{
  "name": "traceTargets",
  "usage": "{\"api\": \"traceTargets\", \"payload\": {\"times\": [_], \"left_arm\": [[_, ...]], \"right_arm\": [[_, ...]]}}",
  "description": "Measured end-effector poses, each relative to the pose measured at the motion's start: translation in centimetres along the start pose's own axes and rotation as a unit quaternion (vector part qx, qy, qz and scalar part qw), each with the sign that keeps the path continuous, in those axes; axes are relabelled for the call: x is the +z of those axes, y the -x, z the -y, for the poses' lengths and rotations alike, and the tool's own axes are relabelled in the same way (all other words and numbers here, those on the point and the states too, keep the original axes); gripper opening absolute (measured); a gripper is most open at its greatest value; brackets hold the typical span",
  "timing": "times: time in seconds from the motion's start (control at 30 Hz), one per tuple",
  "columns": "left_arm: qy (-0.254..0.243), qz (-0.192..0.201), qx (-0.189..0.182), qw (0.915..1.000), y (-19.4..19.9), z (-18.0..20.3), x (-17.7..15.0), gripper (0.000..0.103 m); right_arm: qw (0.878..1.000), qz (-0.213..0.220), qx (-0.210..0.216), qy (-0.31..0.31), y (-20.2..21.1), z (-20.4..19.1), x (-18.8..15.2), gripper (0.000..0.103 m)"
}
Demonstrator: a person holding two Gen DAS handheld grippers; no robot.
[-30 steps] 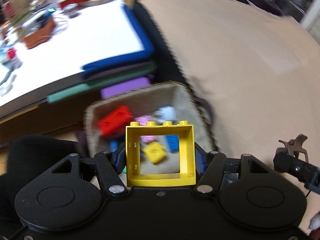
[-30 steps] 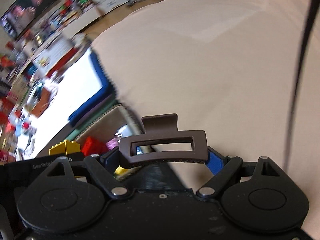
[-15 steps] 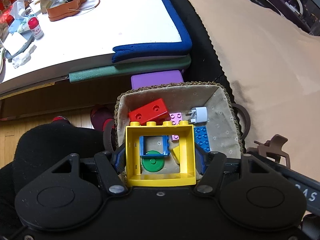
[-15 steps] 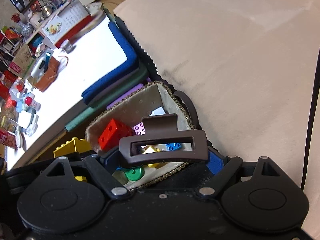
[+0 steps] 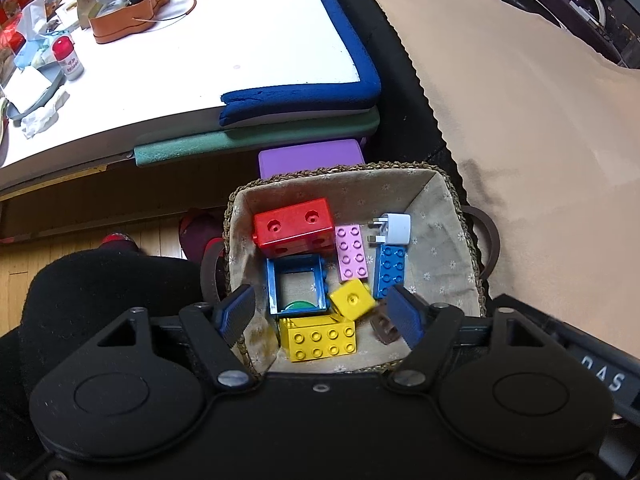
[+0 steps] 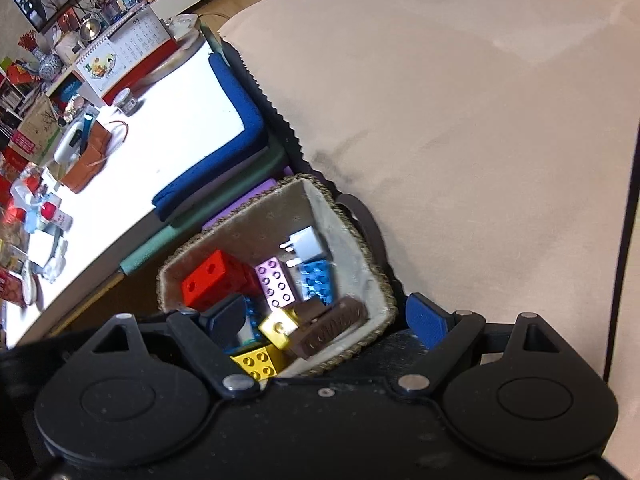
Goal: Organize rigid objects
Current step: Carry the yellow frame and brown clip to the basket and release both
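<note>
A cloth-lined woven basket (image 5: 340, 170) (image 6: 352, 220) sits below both grippers. My left gripper (image 5: 320, 308) hangs over its near side, jaws opening, nothing between the blue pads. The yellow window-frame brick (image 5: 318, 338) (image 6: 258, 360) lies flat in the basket under it. My right gripper (image 6: 324, 316) is open. The brown hair clip (image 6: 332, 326) (image 5: 384, 326) lies tilted and blurred inside the basket's near corner, free of the pads. Also inside are a red brick (image 5: 294, 222), a blue frame (image 5: 296, 284), a pink plate (image 5: 351, 252), a blue plate (image 5: 390, 270), a yellow cube (image 5: 352, 298) and a white plug (image 5: 394, 228).
A white table (image 5: 240, 40) with blue and green foam edging (image 5: 300, 100) stands behind the basket, cluttered at its far left. A purple box (image 5: 312, 156) sits under it. Beige cloth (image 5: 520, 120) spreads to the right. Something black and soft (image 5: 100, 288) lies left of the basket.
Both grippers came over the basket. The left jaws spread and the yellow frame brick dropped in. The brown hair clip left the right gripper's pads and fell into the basket.
</note>
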State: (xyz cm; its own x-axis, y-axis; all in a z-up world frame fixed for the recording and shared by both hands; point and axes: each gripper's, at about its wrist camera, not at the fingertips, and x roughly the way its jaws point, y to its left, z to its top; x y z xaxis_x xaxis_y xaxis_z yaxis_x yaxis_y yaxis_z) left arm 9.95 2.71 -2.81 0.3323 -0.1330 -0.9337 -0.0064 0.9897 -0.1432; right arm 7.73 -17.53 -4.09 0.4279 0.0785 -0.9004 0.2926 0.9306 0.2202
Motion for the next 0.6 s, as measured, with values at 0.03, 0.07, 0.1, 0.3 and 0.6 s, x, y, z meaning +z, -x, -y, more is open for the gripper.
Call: {"api": "traceTargets", "payload": {"times": [0.03,0.07,0.1,0.3,0.6], "left_arm": [[-0.001,0.0,0.0,1.0,0.0,0.0,0.0,0.071],[-0.002,0.001,0.001,1.0,0.1,0.0,-0.1,0.071],[-0.003,0.002,0.001,1.0,0.2,0.0,-0.2,0.074],[-0.014,0.018,0.018,0.9996,0.7,0.6,-0.6,0.08],[-0.005,0.043,0.019,0.9989,1.6,0.6,-1.1,0.088]], "right_arm": [[1.0,0.001,-0.005,0.002,0.1,0.1,-0.2,0.087],[1.0,0.002,-0.009,0.005,0.2,0.1,-0.4,0.087],[1.0,0.003,-0.012,0.008,0.2,0.2,-0.5,0.087],[0.999,0.015,-0.036,0.037,0.9,0.3,-1.7,0.092],[0.997,0.019,-0.057,0.039,1.6,2.3,-2.8,0.1]]}}
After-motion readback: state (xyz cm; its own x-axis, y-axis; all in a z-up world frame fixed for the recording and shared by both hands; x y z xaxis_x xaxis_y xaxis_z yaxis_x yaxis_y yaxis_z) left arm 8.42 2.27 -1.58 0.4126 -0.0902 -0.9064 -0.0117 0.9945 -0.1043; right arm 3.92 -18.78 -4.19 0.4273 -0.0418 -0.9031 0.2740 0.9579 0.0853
